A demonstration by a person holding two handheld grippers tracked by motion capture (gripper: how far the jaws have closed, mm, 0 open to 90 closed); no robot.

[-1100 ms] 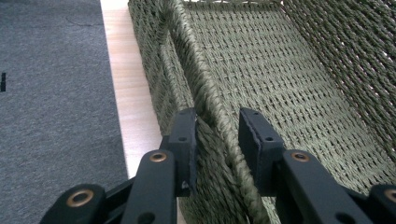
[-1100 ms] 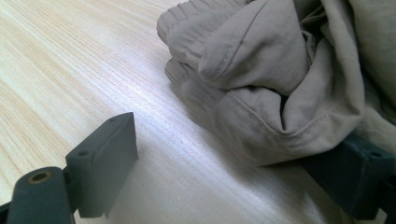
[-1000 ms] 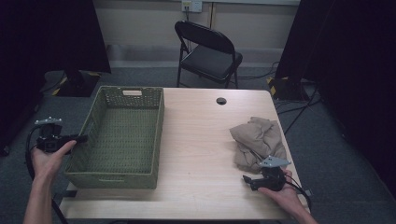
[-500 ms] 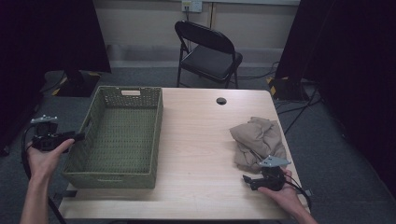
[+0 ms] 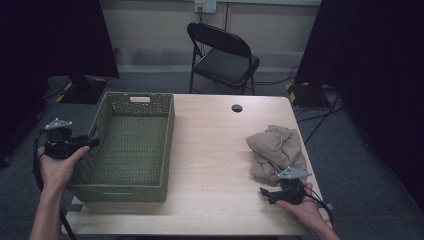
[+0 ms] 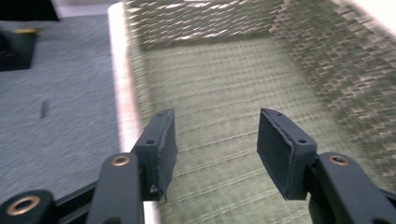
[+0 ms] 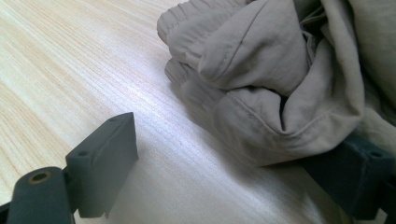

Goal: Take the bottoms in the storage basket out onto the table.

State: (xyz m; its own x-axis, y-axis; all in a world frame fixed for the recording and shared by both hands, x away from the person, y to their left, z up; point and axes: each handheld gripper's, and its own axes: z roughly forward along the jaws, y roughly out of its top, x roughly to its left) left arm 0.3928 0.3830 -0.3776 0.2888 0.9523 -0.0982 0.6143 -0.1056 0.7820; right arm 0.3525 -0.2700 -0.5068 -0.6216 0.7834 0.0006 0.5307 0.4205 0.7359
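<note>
Left gripper (image 6: pixel 212 149): my jaws stand partly apart and have just been opening — nothing between the pads, only blurred green weave beyond them. From above, this gripper (image 5: pixel 92 142) sits at the left long wall of the basket (image 5: pixel 170 130), tips reaching just over the rim about halfway along it. My left hand (image 5: pixel 57 162) holds it out past the left edge of the tabletop (image 5: pixel 210 150), cable looping down beside the wrist.

Right gripper (image 7: pixel 233 161): jaws wide apart, lying low on the wood. The near fold of the beige garment (image 7: pixel 261 88) bulges into the gap on the right side and hangs over the right jaw, hiding most of it; the left jaw is clear of the cloth, bare table in front of it. Pads aren't pressing on anything that I can see.

From above, the right gripper (image 5: pixel 264 192) is near the front right corner of the tabletop, my right hand (image 5: pixel 305 210) behind it, jaws pointing left. The garment (image 5: pixel 277 150) is a crumpled heap against the right edge, just behind the gripper.

Basket stands on the left half of the tabletop, long side front to back, nothing in it. Small dark round hole (image 5: pixel 237 108) near the back edge — folding chair (image 5: pixel 222 52) on the floor behind the table.
</note>
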